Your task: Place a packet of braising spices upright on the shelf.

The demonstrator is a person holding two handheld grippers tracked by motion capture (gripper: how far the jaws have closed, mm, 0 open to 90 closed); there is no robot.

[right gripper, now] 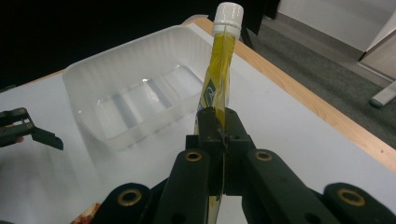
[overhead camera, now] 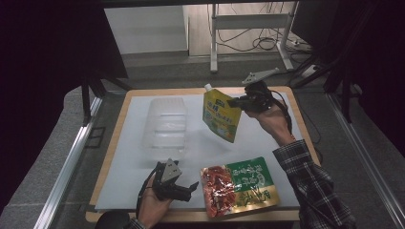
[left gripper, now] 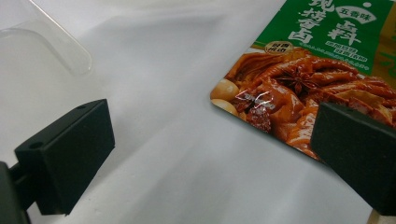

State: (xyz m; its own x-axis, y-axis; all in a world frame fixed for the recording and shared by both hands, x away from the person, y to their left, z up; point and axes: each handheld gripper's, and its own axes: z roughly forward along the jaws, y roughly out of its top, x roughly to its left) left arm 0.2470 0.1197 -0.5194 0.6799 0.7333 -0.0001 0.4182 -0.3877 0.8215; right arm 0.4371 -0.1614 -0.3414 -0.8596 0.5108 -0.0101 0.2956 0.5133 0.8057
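Your yellow spouted pouch (overhead camera: 220, 116) hangs in the air over the white bench (overhead camera: 267, 138), just right of the clear plastic tray (overhead camera: 165, 123). Your right hand-held gripper (overhead camera: 237, 102) has it pinched tight by the edge, forearm stretched forward. Your left hand-held gripper (overhead camera: 190, 190) rests low near the front edge, jaws wide open on nothing, beside the green-and-red snack packet (overhead camera: 239, 186).

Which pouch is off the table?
The yellow spouted pouch, pinched in the right gripper above the mat. The green-and-red pouch lies flat at the near edge, beside the open left gripper.
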